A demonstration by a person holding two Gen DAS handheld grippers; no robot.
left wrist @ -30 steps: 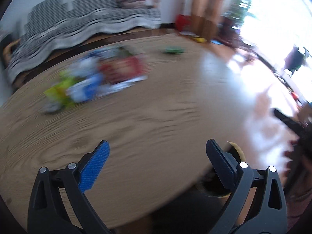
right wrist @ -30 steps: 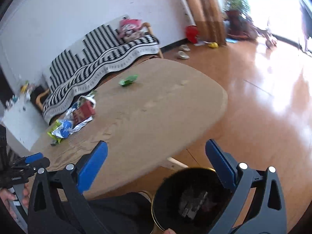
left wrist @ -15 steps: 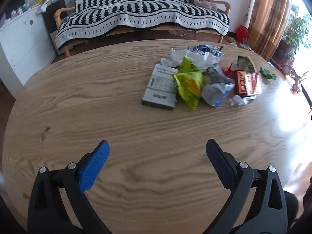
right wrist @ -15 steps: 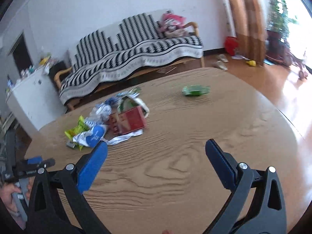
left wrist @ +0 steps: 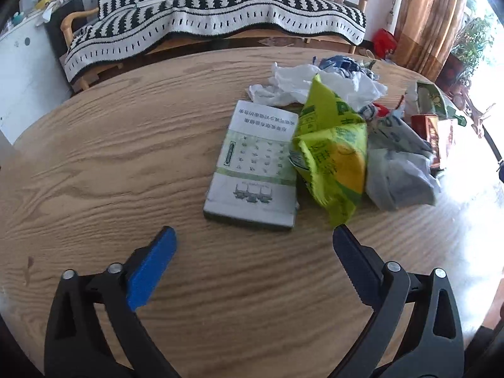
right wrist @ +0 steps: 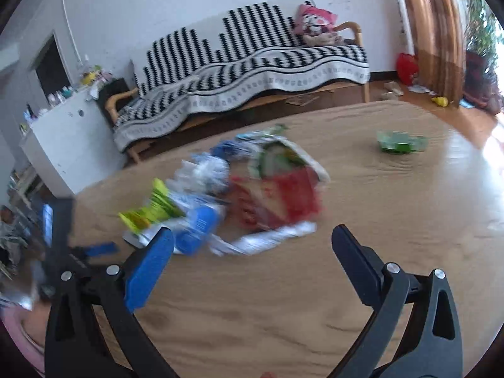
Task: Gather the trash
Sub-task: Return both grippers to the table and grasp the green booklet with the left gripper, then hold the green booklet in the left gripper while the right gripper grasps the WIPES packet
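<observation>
A heap of trash lies on the oval wooden table [left wrist: 126, 163]: a flat white and green box [left wrist: 256, 165], a yellow-green wrapper [left wrist: 332, 154], a grey bag [left wrist: 398, 170], white crumpled plastic [left wrist: 318, 83] and a red packet [left wrist: 433, 132]. My left gripper [left wrist: 253, 242] is open and empty, just short of the box. My right gripper [right wrist: 252, 244] is open and empty, close in front of the blurred heap, near the red packet [right wrist: 280, 200] and a blue and white wrapper [right wrist: 197, 228]. A lone green wrapper [right wrist: 400, 143] lies far right. The left gripper shows in the right wrist view [right wrist: 78, 249].
A sofa under a black and white striped blanket [left wrist: 214, 19] stands behind the table, with a white cabinet [right wrist: 66, 138] to its left. Curtains and plants [right wrist: 441, 31] are at the right. The wooden floor [right wrist: 472, 119] lies beyond the table's right end.
Both grippers have swung from the table's edge and the black bin toward the trash heap and come closer to it. Both stay open and empty.
</observation>
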